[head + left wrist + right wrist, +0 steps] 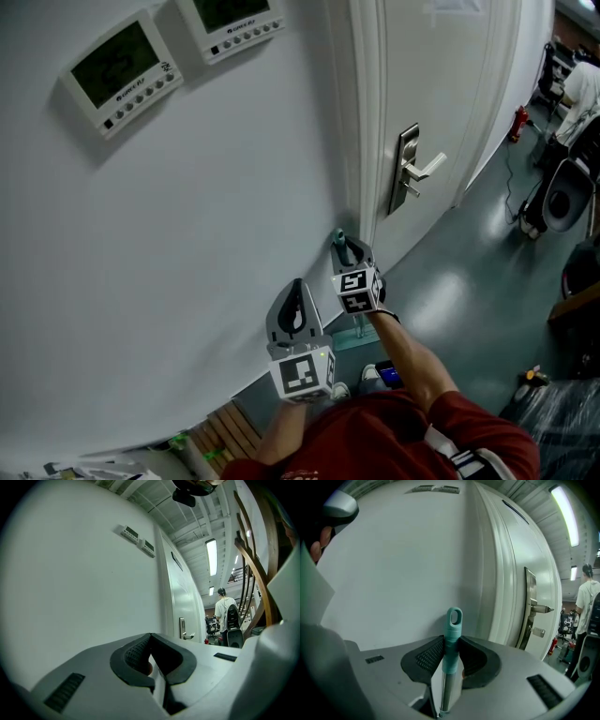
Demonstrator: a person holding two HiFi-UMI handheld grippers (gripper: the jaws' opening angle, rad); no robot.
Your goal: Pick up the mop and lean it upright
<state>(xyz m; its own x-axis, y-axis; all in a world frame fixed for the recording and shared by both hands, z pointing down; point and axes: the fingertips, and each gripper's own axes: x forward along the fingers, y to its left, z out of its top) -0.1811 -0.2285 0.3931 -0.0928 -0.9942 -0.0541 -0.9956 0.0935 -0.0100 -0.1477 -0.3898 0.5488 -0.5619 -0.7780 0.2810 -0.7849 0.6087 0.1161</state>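
The mop's handle (452, 639) is a metal tube with a teal cap and hanging loop. It stands upright close to the white wall (393, 564), left of the door frame. My right gripper (451, 656) is shut on it just below the loop, a pad on each side. In the head view the right gripper (347, 249) points at the wall beside the door, with the teal tip (339, 235) showing above it. The mop's head is hidden. My left gripper (297, 307) hovers lower left of the right one. It is shut and holds nothing (151, 660).
A white door (441, 84) with a metal lever handle (422, 172) is right of the mop. Two wall control panels (117, 70) hang up on the wall. Wooden slats (225, 436) lie at the wall's foot. A person (225, 613) stands far down the corridor.
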